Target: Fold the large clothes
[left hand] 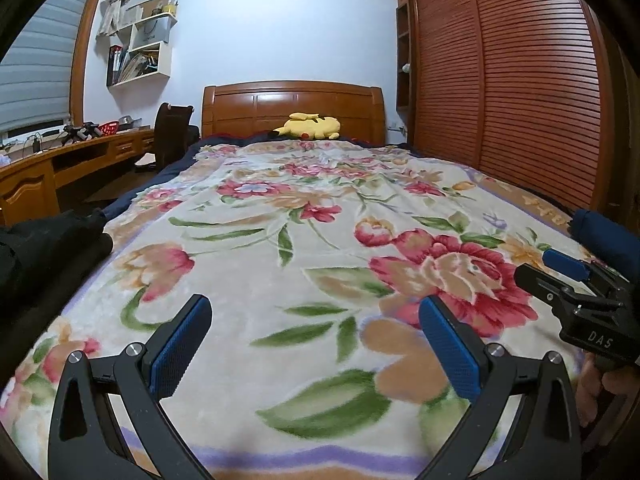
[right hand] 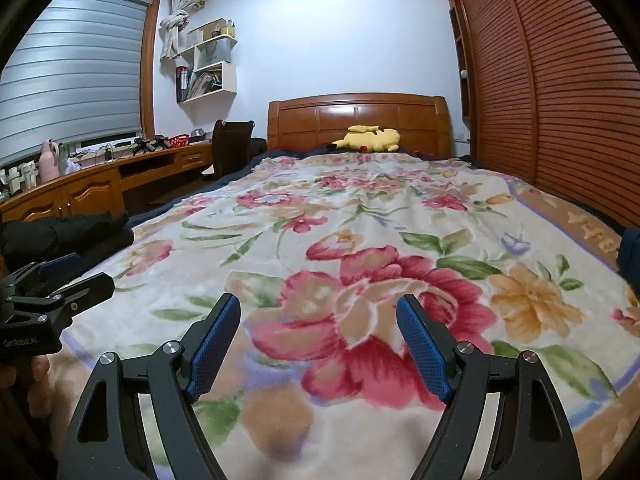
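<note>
A black garment (left hand: 52, 240) lies in a heap on the bed's left edge; it also shows in the right wrist view (right hand: 72, 232). A dark blue garment (left hand: 600, 236) lies at the bed's right edge, and again in the right wrist view (right hand: 630, 256). My left gripper (left hand: 316, 320) is open and empty, hovering over the floral blanket (left hand: 304, 216). My right gripper (right hand: 320, 320) is open and empty over the same blanket (right hand: 360, 208). Each gripper shows in the other's view: the right one (left hand: 556, 268) at the right, the left one (right hand: 76, 272) at the left.
A yellow plush toy (left hand: 310, 126) lies by the wooden headboard (left hand: 292, 106). A slatted wooden wardrobe (left hand: 508, 80) runs along the right side. A wooden desk (left hand: 60, 160) with clutter and a dark chair (left hand: 172, 132) stand to the left.
</note>
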The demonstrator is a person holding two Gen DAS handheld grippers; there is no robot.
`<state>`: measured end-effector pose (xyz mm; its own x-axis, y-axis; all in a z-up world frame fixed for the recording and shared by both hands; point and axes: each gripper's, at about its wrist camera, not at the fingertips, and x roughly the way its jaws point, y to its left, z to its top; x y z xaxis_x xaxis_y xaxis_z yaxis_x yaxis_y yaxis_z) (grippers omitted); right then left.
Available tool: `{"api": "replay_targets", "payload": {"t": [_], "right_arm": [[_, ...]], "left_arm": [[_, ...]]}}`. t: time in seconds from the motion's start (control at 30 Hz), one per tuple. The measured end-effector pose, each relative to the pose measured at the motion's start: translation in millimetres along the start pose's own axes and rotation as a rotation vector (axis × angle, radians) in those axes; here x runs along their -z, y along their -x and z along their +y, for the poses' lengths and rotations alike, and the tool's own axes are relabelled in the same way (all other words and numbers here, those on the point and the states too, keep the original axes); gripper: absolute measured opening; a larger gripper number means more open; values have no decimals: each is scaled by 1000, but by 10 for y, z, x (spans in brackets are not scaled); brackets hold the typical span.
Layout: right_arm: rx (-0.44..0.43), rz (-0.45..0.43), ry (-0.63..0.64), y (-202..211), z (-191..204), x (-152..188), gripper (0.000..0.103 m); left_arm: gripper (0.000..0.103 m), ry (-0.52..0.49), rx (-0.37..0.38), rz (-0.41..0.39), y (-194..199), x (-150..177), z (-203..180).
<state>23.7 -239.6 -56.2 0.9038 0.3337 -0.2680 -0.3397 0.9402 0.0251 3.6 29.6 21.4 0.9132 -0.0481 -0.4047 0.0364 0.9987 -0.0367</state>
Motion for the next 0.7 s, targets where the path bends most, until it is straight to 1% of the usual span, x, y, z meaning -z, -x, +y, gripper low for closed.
{"api": "replay_targets", "payload": {"t": [0.23,0.7], "right_arm": [[6,-9,1,0,11,14,82],[6,-10,1,-6,-6,17,82]], "left_arm": [[103,20,-4,-6,19,-5,41],[103,13,-14,-9,31,-4,62]]}}
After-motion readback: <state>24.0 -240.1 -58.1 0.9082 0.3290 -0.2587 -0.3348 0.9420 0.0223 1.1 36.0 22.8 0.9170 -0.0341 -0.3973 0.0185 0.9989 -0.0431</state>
